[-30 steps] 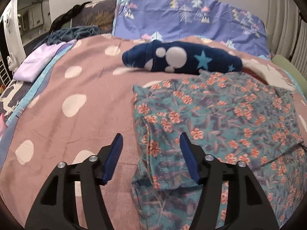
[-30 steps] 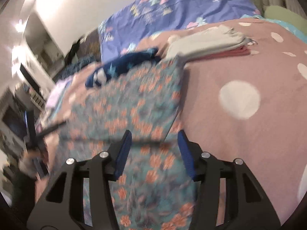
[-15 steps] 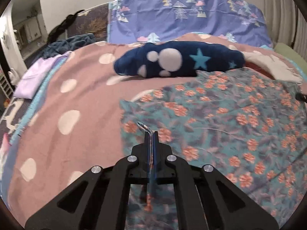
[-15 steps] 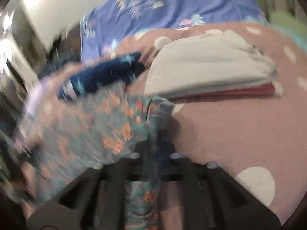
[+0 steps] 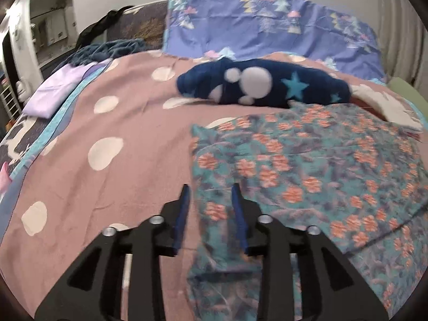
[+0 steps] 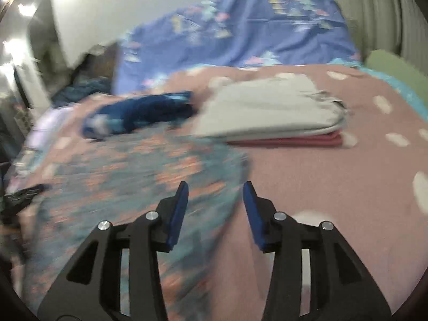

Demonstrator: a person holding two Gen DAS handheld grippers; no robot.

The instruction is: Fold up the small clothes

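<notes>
A teal garment with orange flowers (image 5: 307, 165) lies spread on the pink polka-dot bedspread (image 5: 120, 123). My left gripper (image 5: 210, 187) hovers over its left edge. The jaws are opening, a strip of the cloth lies between the blue pads (image 5: 182, 214), and they do not press on it. In the blurred right wrist view the same garment (image 6: 139, 176) fills the left half. My right gripper (image 6: 215, 184) is at its right edge, jaws opening, with cloth loose beneath them.
A navy garment with white dots and a star (image 5: 262, 85) lies beyond the floral one. A folded stack, grey over red (image 6: 270, 112), sits at the back right. A purple pillow (image 5: 267, 26) is at the head and a lilac cloth (image 5: 58, 91) at the far left.
Both grippers went from open to shut on the garment's edges, and now stand apart again with the cloth let go. The right wrist view has swung sideways.
</notes>
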